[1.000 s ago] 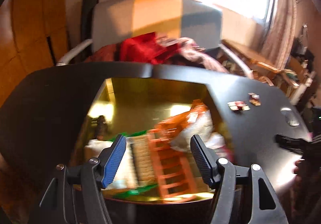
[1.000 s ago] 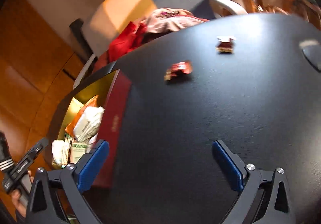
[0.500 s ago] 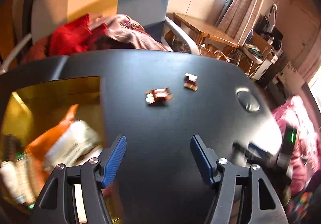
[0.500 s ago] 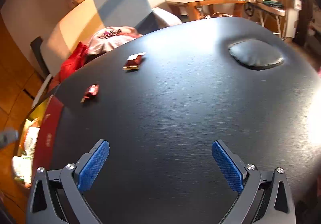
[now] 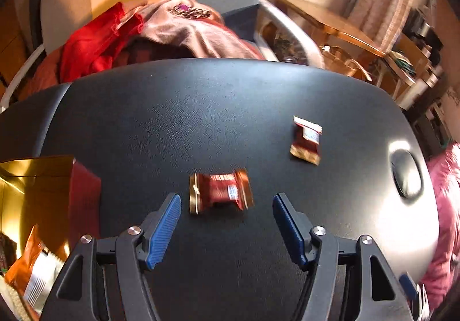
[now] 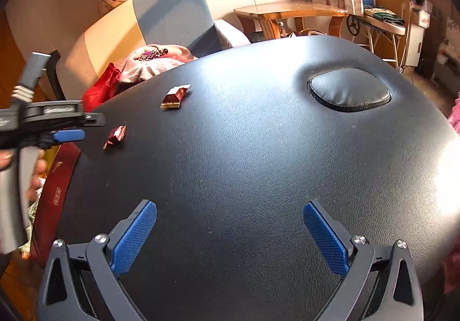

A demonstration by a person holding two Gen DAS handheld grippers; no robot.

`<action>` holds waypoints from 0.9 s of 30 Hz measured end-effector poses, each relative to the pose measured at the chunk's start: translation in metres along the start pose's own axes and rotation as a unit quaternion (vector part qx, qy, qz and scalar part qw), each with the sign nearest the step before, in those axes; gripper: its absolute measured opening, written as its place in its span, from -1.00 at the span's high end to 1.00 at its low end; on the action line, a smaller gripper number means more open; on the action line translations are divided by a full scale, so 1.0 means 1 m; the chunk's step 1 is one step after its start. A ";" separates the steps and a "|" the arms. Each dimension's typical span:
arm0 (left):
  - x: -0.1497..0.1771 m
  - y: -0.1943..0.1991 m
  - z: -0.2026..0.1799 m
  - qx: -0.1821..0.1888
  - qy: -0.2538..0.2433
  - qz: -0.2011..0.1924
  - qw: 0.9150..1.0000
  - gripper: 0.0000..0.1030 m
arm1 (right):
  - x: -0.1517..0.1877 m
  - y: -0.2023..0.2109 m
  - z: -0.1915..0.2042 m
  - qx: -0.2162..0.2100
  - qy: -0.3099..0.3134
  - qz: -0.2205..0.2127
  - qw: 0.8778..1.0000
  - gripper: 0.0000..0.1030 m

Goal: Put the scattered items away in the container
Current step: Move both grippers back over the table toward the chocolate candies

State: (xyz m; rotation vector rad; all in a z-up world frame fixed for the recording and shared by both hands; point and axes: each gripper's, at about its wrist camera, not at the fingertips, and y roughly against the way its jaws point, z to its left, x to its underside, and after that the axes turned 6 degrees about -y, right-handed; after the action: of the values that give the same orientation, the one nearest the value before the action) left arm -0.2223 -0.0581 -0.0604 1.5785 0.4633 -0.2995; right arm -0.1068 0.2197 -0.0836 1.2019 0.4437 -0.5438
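The left hand-held gripper [image 5: 227, 223] hovers low over the black tabletop [image 5: 230, 108], fingers spread wide, with a crinkled red-and-gold candy wrapper [image 5: 220, 191] lying just ahead between the tips, untouched. A second wrapper [image 5: 306, 140], white-edged, lies flat toward 1 o'clock. The red box [image 5: 83, 191], gold inside and holding snack packets, sits at 9 o'clock. The right hand-held gripper [image 6: 230, 234] is spread too, holding nothing, over bare tabletop.

No legible text was found, print on the near candy wrapper [image 5: 220, 191] was blurred, the white label on the far wrapper [image 5: 306, 139] was too small, gold marks on the red box [image 6: 59, 193] could not be read
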 end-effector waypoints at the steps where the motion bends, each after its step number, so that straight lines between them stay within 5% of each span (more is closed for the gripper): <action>1: -0.005 -0.005 0.001 0.001 0.004 0.000 1.000 -0.31 | 0.000 -0.001 0.000 -0.001 -0.001 0.002 1.000 -1.00; 9: -0.014 -0.050 0.012 -0.003 0.044 0.048 0.998 -0.03 | -0.008 -0.009 -0.005 0.000 -0.004 0.004 1.000 -1.00; 14: 0.012 -0.042 0.003 -0.014 0.029 0.030 0.999 0.08 | -0.011 -0.012 -0.005 0.000 -0.002 0.005 1.000 -1.00; 22: 0.072 -0.008 -0.012 0.016 0.022 0.019 0.999 0.08 | -0.015 -0.018 -0.005 -0.012 -0.011 0.020 1.000 -1.00; 27: 0.105 0.010 -0.001 0.049 0.040 0.015 0.998 0.08 | -0.048 -0.029 0.012 -0.030 0.013 0.005 0.999 -1.00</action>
State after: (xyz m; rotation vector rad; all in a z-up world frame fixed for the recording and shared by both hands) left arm -0.1257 -0.0462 -0.1002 1.6965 0.4929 -0.2390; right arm -0.1619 0.2086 -0.0735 1.1539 0.4731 -0.5025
